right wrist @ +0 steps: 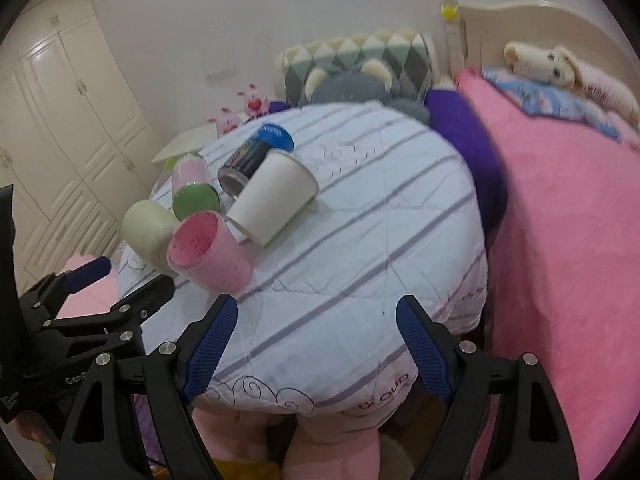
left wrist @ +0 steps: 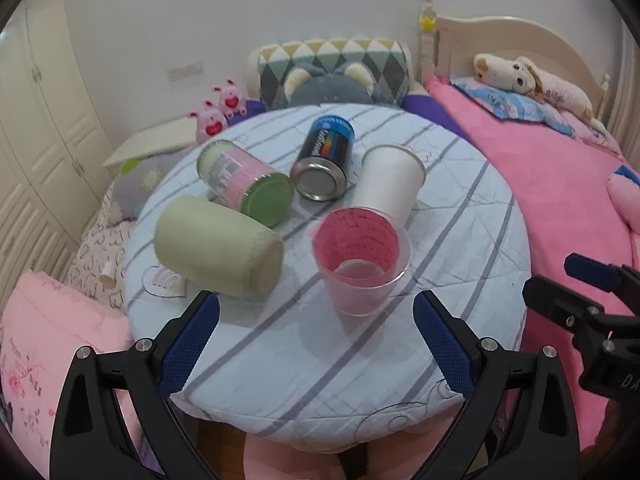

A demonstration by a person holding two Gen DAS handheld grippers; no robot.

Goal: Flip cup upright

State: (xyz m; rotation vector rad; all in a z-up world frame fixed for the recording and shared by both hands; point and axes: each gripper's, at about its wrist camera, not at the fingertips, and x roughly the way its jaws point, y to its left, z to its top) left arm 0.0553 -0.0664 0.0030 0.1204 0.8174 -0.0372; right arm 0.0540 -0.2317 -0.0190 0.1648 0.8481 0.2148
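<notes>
A clear cup with a pink inside (left wrist: 362, 258) stands upright on the round striped table (left wrist: 460, 264), mouth up; it also shows in the right wrist view (right wrist: 212, 254). A white paper cup (left wrist: 390, 182) lies on its side behind it, also in the right wrist view (right wrist: 272, 196). A pale green cup (left wrist: 218, 246) lies on its side to the left. My left gripper (left wrist: 316, 344) is open and empty, just in front of the pink cup. My right gripper (right wrist: 316, 346) is open and empty over the table's near edge.
A pink-labelled jar with a green lid (left wrist: 248, 182) and a dark can (left wrist: 324, 158) lie on their sides behind the cups. A pink bed (left wrist: 560, 184) runs along the right. Plush toys (left wrist: 218, 114) and a cushion (left wrist: 332, 68) sit behind the table.
</notes>
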